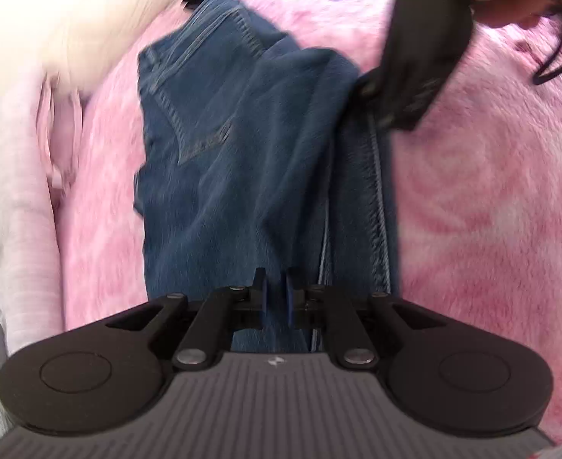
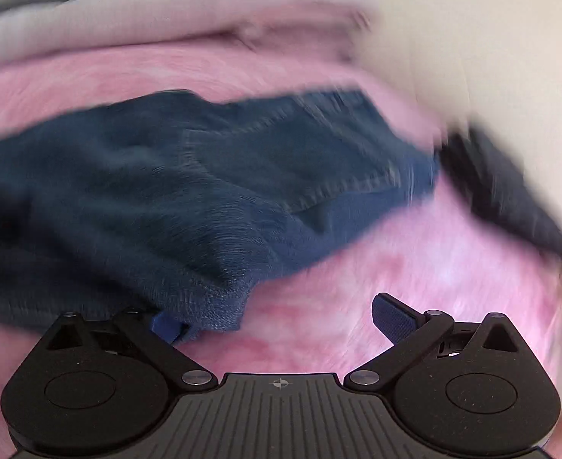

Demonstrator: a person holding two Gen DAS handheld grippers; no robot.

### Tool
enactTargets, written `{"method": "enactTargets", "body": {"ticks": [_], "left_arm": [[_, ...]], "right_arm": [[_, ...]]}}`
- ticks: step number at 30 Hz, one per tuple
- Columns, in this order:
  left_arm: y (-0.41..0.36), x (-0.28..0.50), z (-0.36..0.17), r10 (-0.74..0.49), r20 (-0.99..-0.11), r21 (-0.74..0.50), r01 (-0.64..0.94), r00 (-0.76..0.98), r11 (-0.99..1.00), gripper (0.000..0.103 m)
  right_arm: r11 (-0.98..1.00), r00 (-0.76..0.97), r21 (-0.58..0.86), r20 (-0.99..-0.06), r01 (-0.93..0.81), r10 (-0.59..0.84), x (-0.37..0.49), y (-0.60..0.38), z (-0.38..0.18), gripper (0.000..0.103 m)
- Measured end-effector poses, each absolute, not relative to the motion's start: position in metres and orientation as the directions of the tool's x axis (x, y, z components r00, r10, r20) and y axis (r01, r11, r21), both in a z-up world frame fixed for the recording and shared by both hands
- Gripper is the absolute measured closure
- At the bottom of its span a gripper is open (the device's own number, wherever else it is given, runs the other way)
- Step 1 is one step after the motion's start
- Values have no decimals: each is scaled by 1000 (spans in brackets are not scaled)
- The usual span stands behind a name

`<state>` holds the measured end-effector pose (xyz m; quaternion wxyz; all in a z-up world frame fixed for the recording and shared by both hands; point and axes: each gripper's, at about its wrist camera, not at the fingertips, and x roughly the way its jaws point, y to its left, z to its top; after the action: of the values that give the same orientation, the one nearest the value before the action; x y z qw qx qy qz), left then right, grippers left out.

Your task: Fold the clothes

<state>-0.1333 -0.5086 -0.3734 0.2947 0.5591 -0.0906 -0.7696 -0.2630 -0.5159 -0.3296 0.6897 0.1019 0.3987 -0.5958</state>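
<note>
Blue jeans lie folded lengthwise on a fluffy pink blanket. My left gripper is shut on the jeans' near end, denim pinched between its blue pads. In the left wrist view my right gripper shows as a black shape at the jeans' far right edge. In the right wrist view the jeans stretch across the frame, back pocket up. My right gripper is open; its left finger is partly under the jeans' near corner and its right finger is over bare blanket.
A pale pink and white knitted garment lies left of the jeans along the blanket's edge. A dark garment lies beyond the jeans at the right. A white surface is behind. Both views are motion-blurred.
</note>
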Motion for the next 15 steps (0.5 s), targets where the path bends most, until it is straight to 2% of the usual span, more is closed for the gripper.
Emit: {"method": "enactTargets", "body": {"ticks": [3, 6, 8, 12, 15], "left_arm": [[-513, -119, -358, -478, -846, 365, 395, -238, -843, 92], [-525, -96, -335, -412, -862, 222, 511, -294, -830, 88], [-538, -78, -319, -409, -849, 139, 606, -334, -783, 77], [-575, -52, -306, -476, -817, 87, 748, -324, -658, 76], [-608, -42, -315, -509, -815, 76, 821, -276, -566, 76]], "right_arm": [[189, 8, -160, -743, 969, -670, -297, -512, -322, 1], [107, -74, -169, -801, 980, -593, -317, -504, -318, 1], [117, -24, -117, -800, 986, -600, -328, -497, -300, 1], [324, 148, -103, -733, 941, -664, -318, -503, -257, 1], [548, 312, -134, -699, 826, -643, -300, -535, -238, 1]]}}
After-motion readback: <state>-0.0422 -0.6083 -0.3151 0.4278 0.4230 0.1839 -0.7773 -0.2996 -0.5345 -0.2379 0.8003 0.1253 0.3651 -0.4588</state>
